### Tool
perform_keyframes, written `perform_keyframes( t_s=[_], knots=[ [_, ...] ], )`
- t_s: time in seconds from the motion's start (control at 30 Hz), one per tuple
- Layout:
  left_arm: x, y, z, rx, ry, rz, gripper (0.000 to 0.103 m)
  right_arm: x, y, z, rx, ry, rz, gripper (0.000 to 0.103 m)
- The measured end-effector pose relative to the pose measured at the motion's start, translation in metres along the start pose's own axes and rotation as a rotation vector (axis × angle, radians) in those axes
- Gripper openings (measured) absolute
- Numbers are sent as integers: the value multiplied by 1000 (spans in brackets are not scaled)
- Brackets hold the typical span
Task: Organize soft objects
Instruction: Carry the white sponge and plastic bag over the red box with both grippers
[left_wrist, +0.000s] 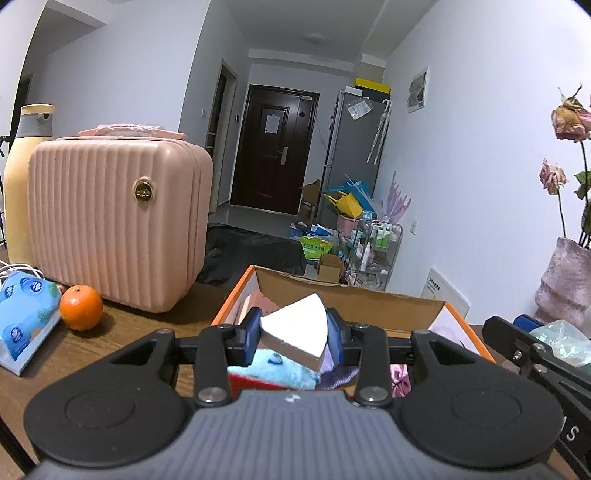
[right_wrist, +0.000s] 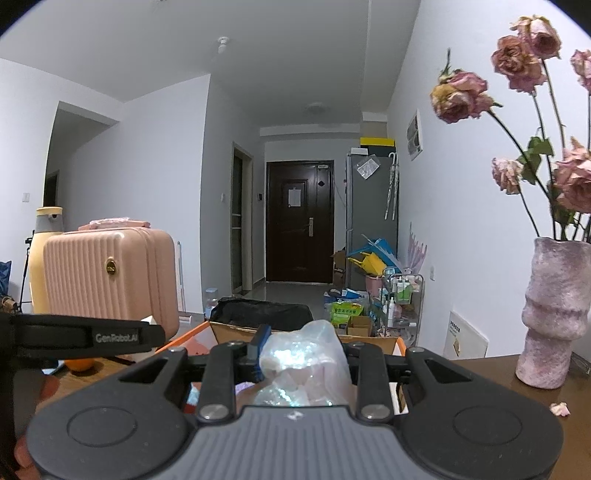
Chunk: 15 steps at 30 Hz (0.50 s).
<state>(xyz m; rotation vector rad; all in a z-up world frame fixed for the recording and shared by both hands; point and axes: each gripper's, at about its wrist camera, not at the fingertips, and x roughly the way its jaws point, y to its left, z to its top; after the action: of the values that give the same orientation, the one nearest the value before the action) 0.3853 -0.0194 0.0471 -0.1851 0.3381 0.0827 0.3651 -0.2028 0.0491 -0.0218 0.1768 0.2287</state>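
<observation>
A: In the left wrist view, what does the left tool (left_wrist: 294, 331) hold?

B: Its blue pads are clamped on a white wedge-shaped sponge (left_wrist: 296, 328), smooth-faced with one curved edge, held tilted above the cardboard box (left_wrist: 354, 299). The box has orange outer walls and plain brown flaps. Inside it lie a fluffy light-blue cloth (left_wrist: 275, 367), something purple and knitted-looking, and a pink patterned piece.

A: And around the box?

B: On the wooden counter (left_wrist: 155, 328) stand a ribbed, hard-shelled pink case (left_wrist: 110, 221), a round orange (left_wrist: 81, 307) just beside it and a soft blue tissue pack (left_wrist: 26, 314). At the right edge the right tool (left_wrist: 554, 341) shows with a crinkled bag.

A: The right wrist view?

B: The right tool (right_wrist: 301, 356) is shut on a clear, crinkly plastic bag (right_wrist: 306, 363) with pale pink pieces inside, held over the same box (right_wrist: 236, 329). A fuzzy, ridged pink vase (right_wrist: 550, 314) of dried roses stands on the counter (right_wrist: 491, 376) to the right. The left tool's black arm (right_wrist: 92, 336) crosses at left.
</observation>
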Motion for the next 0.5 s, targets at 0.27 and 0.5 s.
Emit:
perform_keyframes(
  t_s=[0.27, 0.5],
  knots=[
    [28, 2, 8, -13, -1, 24, 37, 40, 3, 7, -26, 53, 21, 29],
    [56, 1, 13, 0, 3, 38, 37, 78, 5, 9, -48, 108, 18, 29]
  ],
)
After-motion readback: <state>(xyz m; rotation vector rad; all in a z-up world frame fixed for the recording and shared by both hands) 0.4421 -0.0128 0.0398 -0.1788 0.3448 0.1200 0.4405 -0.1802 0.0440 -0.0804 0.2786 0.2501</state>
